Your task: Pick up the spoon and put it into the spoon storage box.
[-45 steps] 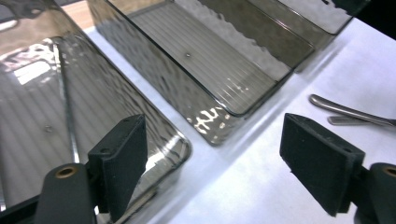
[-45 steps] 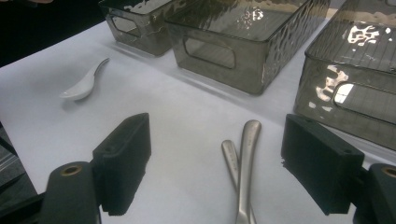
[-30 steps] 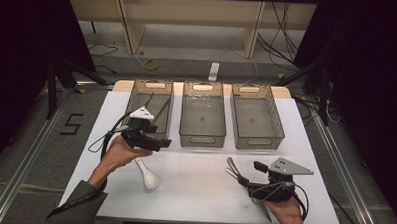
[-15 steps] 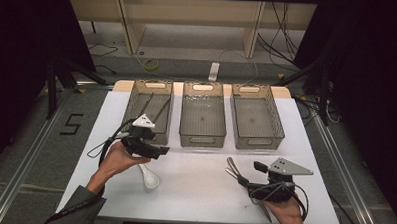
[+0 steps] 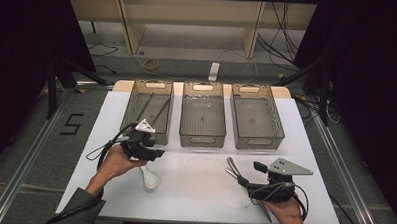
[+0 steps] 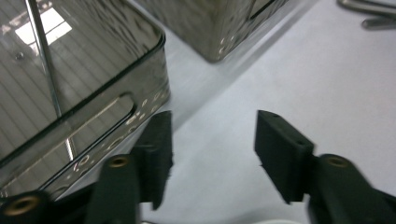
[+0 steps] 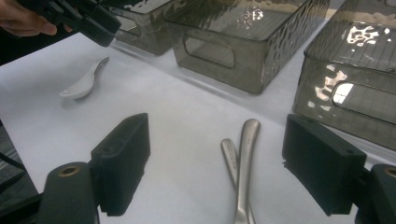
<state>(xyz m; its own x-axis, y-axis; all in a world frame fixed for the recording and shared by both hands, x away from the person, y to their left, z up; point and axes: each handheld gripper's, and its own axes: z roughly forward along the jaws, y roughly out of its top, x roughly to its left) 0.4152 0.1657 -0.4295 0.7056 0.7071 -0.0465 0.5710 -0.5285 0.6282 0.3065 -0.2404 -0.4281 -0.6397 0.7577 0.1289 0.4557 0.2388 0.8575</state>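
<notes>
A white ceramic spoon [image 5: 149,179] [image 7: 83,85] lies on the white table, just below my left gripper [image 5: 156,152] [image 6: 212,154]. That gripper's jaws have just been closing and stand half apart, with bare table between them. Two metal utensil handles [image 5: 232,168] [image 7: 243,158] lie crossed at the front right. My right gripper [image 5: 249,175] [image 7: 223,163] hovers by them, jaws wide open and not touching them. In the right gripper view, the handles lie between the jaws. The left gripper [image 7: 88,18] shows far off in the right gripper view.
Three smoky clear bins stand in a row at the back: left [image 5: 136,117], middle [image 5: 201,138], right [image 5: 279,126]. The left bin holds thin metal rods [image 5: 156,108] [image 6: 44,60]. Its near corner [image 6: 159,84] is close to my left jaw.
My left gripper has come a little toward the near edge, over the white spoon, and its jaws have narrowed. The right gripper has stayed put.
</notes>
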